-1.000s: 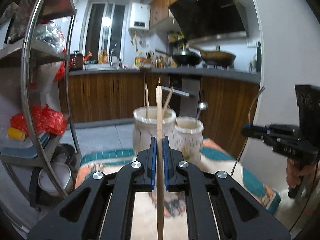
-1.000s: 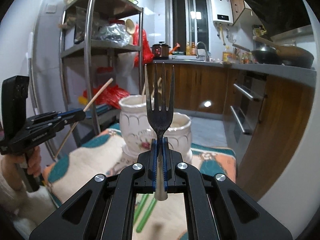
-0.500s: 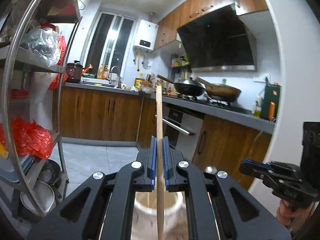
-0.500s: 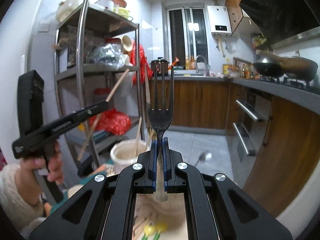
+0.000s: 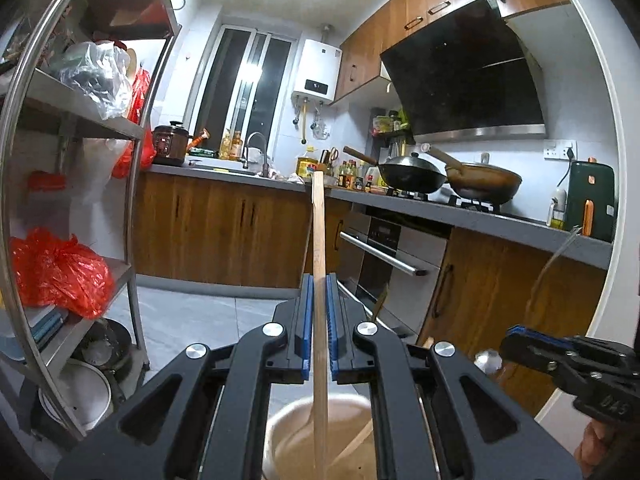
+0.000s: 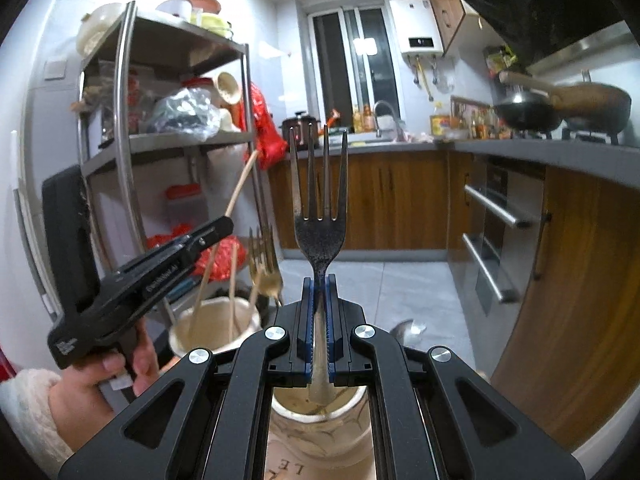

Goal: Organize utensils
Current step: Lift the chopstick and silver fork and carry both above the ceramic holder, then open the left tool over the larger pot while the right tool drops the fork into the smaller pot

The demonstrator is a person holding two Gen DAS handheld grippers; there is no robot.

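The left gripper was clamped on a wooden chopstick, held upright with its lower end down inside a cream ceramic jar. The right gripper pinched a dark fork, tines up, right above another pale jar.

Chopstick lower end out of frame
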